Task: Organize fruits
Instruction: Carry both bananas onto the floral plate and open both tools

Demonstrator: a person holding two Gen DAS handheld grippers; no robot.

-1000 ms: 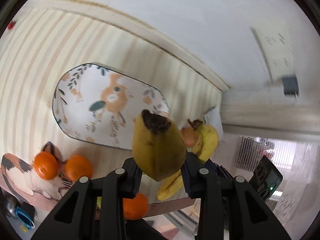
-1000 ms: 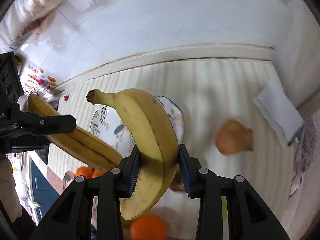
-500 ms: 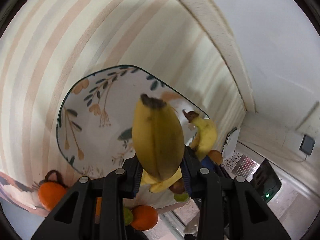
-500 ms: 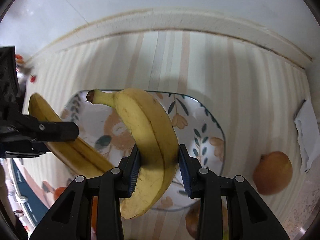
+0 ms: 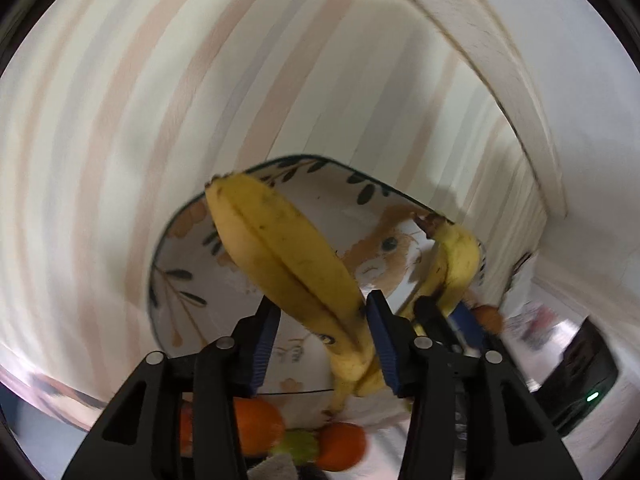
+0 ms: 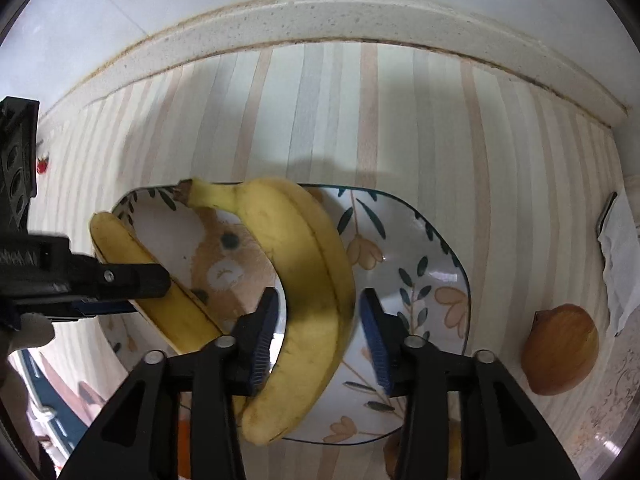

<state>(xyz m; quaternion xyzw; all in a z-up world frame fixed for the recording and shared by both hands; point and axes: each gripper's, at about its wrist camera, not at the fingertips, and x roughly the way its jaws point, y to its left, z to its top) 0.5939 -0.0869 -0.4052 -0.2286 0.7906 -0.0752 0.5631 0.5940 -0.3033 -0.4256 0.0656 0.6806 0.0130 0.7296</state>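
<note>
1. Bananas are the task's things here; one banana (image 6: 308, 280) lies between the blue pads of the right gripper (image 6: 318, 334), which points down onto the plate (image 6: 432, 264).
2. The right jaws have just been opening. A gap shows on both sides of this banana, so the pads do not press on it, and it lies on the plate with its stem toward the plate's far left rim.
3. The second banana (image 5: 288, 264) is between the pads of the left gripper (image 5: 320, 336). These jaws have also just been opening; a clear gap stands at the left pad, while the right pad is at the peel or just beside it, so no real grip is seen.
4. This second banana rests over the left part of the same plate, and its far tip reaches past the rim.
5. In the left wrist view, the right gripper's banana and blue pad appear just to the right, close beside the left gripper.
6. Near the bottom of the left view, oranges (image 5: 256, 424) and a small green fruit (image 5: 298, 444) lie on the near side of the plate, off it.
7. The plate is printed with leaves, flowers and a brown animal, and it stands on a striped cloth (image 6: 320, 112).
8. To the right, apart from the plate, a brown fruit (image 6: 560, 356) lies on the cloth, and a white paper (image 6: 618, 264) is beyond it.
9. Farthest, a pale speckled ledge (image 6: 320, 16) runs along the wall.
</note>
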